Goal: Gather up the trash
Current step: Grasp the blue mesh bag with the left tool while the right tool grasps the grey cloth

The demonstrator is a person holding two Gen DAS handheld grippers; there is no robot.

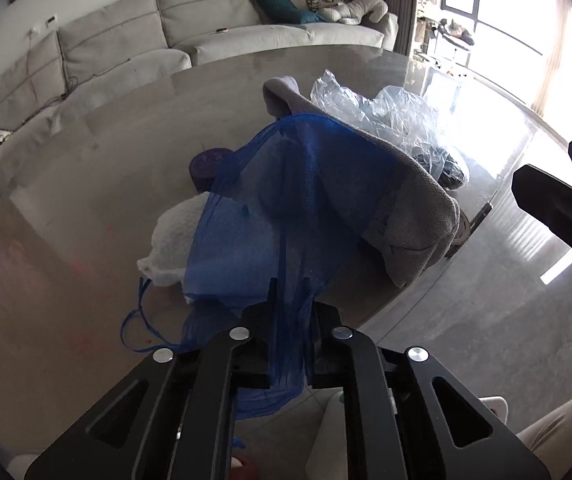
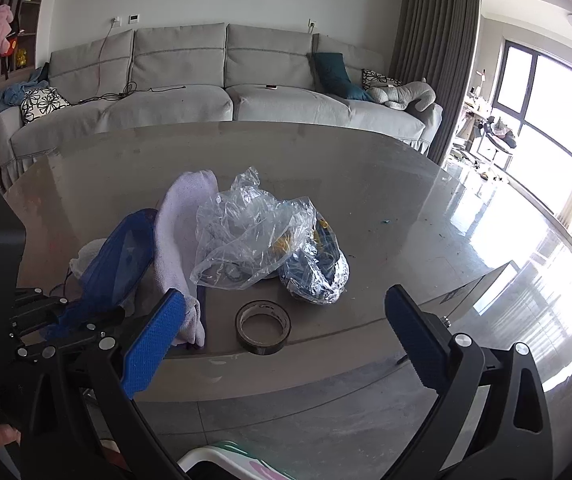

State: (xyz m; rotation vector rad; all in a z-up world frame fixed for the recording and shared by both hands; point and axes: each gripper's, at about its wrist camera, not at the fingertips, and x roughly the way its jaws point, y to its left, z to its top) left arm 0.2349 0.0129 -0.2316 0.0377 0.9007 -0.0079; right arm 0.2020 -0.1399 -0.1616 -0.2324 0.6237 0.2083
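Observation:
My left gripper (image 1: pixel 292 308) is shut on a blue mesh bag (image 1: pixel 282 208) and holds it up over the near edge of the round table (image 1: pixel 86 184). In the right wrist view the left gripper (image 2: pixel 82 320) and the mesh bag (image 2: pixel 126 256) are at the lower left. My right gripper (image 2: pixel 282 332) is open and empty, its blue pads (image 2: pixel 150 344) hanging before the table's edge. A crumpled clear plastic bag (image 2: pixel 246 236), a shiny foil-wrapped bundle (image 2: pixel 318 268) and a roll of dark tape (image 2: pixel 263 328) lie on the table.
A grey-white cloth (image 2: pixel 184 240) is draped beside the mesh bag, and also shows in the left wrist view (image 1: pixel 406 208). A white fluffy wad (image 1: pixel 174 236) lies on the table. A grey sofa (image 2: pixel 222 92) stands behind. A white-rimmed bin (image 2: pixel 222 460) is below.

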